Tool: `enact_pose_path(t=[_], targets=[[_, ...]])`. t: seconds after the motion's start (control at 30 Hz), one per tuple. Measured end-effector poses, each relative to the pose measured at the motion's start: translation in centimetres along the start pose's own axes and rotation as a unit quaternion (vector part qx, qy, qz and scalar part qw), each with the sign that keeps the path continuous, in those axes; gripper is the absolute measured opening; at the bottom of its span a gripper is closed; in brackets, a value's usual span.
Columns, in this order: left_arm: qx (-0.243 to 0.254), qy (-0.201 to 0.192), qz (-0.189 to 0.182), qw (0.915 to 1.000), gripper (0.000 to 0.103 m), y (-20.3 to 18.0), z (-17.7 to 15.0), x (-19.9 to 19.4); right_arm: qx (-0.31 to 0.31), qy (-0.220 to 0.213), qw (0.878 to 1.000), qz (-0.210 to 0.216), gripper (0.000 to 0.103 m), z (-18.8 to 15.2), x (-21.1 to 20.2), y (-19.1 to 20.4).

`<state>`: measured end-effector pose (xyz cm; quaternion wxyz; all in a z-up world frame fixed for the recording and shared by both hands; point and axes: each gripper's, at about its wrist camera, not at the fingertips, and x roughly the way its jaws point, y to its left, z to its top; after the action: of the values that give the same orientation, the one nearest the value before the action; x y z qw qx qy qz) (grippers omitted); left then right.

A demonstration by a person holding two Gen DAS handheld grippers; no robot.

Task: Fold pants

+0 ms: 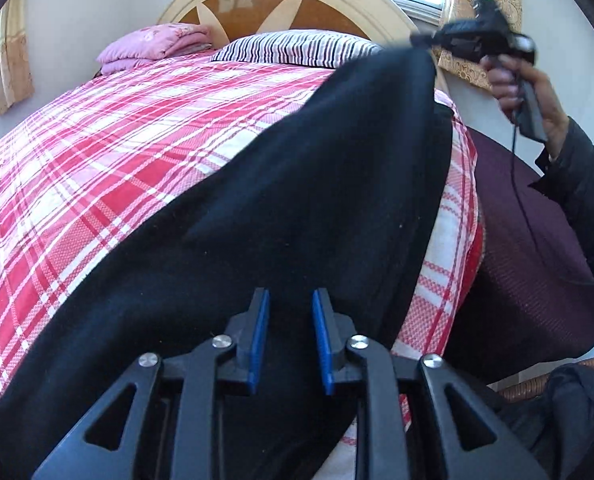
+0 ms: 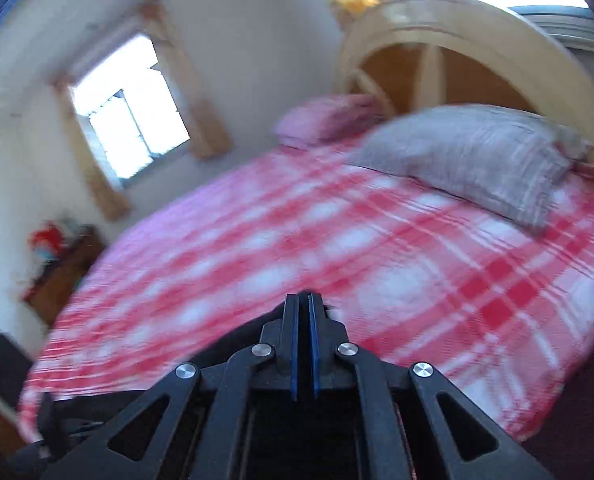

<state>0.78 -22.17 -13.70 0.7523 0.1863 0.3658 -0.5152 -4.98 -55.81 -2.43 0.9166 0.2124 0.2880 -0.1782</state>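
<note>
The black pants [image 1: 297, 184] are lifted off the plaid bed [image 1: 109, 152] and stretched between the two tools, so I'd say the folding has barely begun and no crease is laid yet. The right hand-held gripper [image 1: 429, 40] is clamped on the far end, held high. The left hand-held gripper [image 1: 290, 312] stands slightly parted with cloth between its pads; whether they pinch, I cannot tell.

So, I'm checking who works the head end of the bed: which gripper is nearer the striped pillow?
Right. The right gripper is raised near the striped pillow, pinching the black pants. The left gripper hangs open over the pants, farther back.
</note>
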Motion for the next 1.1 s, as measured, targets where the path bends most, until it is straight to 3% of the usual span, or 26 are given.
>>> enact_pose_path(t=[0.07, 0.1, 0.13, 0.2, 0.3, 0.47, 0.53, 0.6, 0.77, 0.83, 1.1], targets=[[0.002, -0.003, 0.003, 1.0, 0.025, -0.1, -0.1, -0.3, 0.03, 0.02, 0.999, 0.005, 0.008, -0.6, 1.1, -1.9], [0.001, -0.003, 0.002, 1.0, 0.025, 0.0, -0.1, -0.4, 0.04, 0.025, 0.999, 0.017, 0.024, -0.9, 1.2, -2.5], [0.0, -0.003, 0.0, 1.0, 0.025, 0.1, -0.1, -0.4, 0.047, 0.024, 0.998, 0.035, 0.047, -1.3, 0.9, -2.8], [-0.004, -0.002, -0.002, 1.0, 0.025, 0.2, -0.2, -0.4, 0.048, 0.02, 0.998, 0.047, 0.056, -1.8, 0.4, -2.7], [-0.001, -0.004, 0.004, 1.0, 0.025, 0.1, -0.2, -0.6, 0.044, 0.034, 0.997, 0.057, 0.056, -2.6, -0.6, -3.0], [0.028, -0.011, 0.036, 0.9989, 0.025, -1.5, -0.8, -1.9, 0.05, 0.066, 0.996, 0.035, 0.055, -4.4, -1.7, -4.0], [0.042, -0.011, 0.045, 0.9981, 0.025, -2.1, -1.3, -2.2, 0.051, 0.074, 0.995, 0.049, 0.043, -5.0, -1.8, -3.8], [0.05, -0.01, 0.053, 0.9973, 0.025, -2.4, -1.7, -2.2, 0.053, 0.086, 0.994, 0.046, 0.038, -5.3, -1.3, -3.5], [0.028, -0.011, 0.051, 0.9982, 0.025, -1.9, -1.7, -1.4, 0.055, 0.108, 0.992, 0.023, 0.033, -6.5, 0.3, -2.8], [0.027, -0.012, 0.053, 0.9982, 0.025, -2.0, -1.6, -1.4, 0.06, 0.103, 0.992, 0.027, 0.01, -6.7, 0.6, -2.9], [0.018, -0.014, 0.039, 0.999, 0.025, -1.9, -1.8, -1.6, 0.02, 0.02, 0.999, 0.04, 0.007, -4.5, -5.3, -0.6]])
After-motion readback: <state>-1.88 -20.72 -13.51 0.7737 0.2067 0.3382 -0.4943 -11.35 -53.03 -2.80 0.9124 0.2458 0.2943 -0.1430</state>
